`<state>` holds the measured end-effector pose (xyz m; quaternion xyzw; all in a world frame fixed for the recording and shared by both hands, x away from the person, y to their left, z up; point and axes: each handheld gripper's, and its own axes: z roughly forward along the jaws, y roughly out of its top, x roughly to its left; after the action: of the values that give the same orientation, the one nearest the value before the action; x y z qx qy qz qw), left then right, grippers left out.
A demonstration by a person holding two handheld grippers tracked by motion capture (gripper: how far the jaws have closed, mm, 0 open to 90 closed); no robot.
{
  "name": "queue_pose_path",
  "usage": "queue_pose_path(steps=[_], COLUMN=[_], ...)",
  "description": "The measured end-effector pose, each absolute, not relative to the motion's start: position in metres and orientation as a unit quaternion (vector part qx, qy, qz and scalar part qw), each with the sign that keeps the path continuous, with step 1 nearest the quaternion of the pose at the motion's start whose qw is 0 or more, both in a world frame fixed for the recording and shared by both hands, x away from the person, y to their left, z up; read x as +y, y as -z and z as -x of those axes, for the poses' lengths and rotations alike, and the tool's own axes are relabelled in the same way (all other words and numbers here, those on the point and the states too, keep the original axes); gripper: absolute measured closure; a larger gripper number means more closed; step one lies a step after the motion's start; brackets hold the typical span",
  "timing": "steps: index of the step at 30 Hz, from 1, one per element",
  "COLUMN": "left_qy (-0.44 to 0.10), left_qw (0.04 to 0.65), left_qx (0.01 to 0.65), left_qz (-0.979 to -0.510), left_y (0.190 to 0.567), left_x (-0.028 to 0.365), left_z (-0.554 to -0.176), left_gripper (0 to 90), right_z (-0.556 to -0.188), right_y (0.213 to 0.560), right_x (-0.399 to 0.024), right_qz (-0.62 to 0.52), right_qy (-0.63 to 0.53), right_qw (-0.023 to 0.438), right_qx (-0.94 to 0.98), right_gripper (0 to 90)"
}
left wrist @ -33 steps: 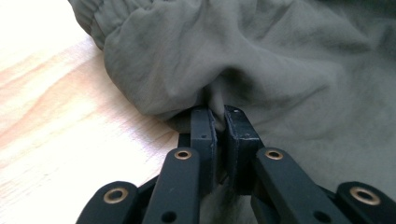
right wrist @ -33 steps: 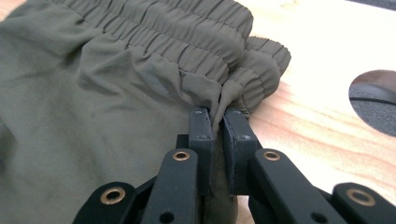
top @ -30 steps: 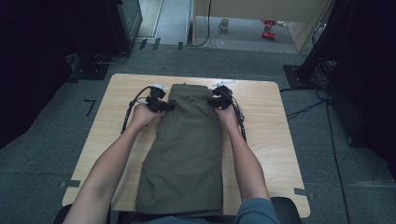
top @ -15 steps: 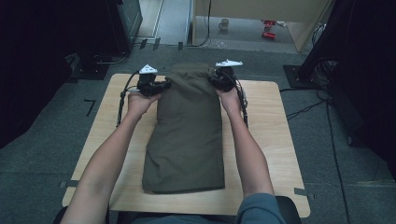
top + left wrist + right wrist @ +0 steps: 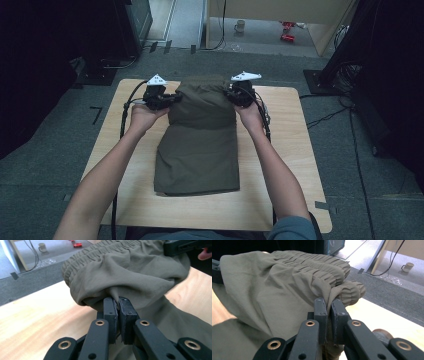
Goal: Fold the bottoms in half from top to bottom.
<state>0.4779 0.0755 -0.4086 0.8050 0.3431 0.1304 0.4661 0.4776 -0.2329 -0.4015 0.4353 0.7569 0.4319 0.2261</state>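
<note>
Jaws of the left gripper [image 5: 172, 98] and right gripper [image 5: 231, 93] pinch the elastic waistband corners of olive trousers [image 5: 200, 145], lifting that end off the wooden table [image 5: 280, 200].

The high view looks down from above the person's side of the wooden table [image 5: 280, 200], facing forward, far enough back to take in the whole top and grey floor beyond. The left gripper view sits very close behind its black jaws, low near the table, looking across green cloth [image 5: 130, 267] toward the mug [image 5: 42, 247] in the upper left. The right gripper view is just as close; the same mug [image 5: 406, 266] sits upper right. All three share the cloth's gathered waistband end.
</note>
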Motion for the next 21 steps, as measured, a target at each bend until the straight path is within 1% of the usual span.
queue_pose_path(steps=[11,16,21], left_qy=[-0.133,-0.126,-0.112], left_qw=[0.454,0.455,0.451], left_qx=[0.313,0.308,0.309], left_qz=[-0.824,-0.826,-0.830], left_y=[0.411,0.421,0.435], left_x=[0.076,0.079,0.082], left_z=[-0.431,-0.413,-0.398], left_gripper=[86.6,86.5,86.5], right_z=[-0.433,-0.417,-0.401], right_y=[0.410,0.418,0.433], right_x=[-0.241,-0.242,-0.241], right_qz=[-0.422,-0.418,-0.417], right_qy=[-0.443,-0.438,-0.433], right_qw=[0.195,0.184,0.168], right_qx=[0.767,0.774,0.781], right_gripper=[84.4,84.1,84.0])
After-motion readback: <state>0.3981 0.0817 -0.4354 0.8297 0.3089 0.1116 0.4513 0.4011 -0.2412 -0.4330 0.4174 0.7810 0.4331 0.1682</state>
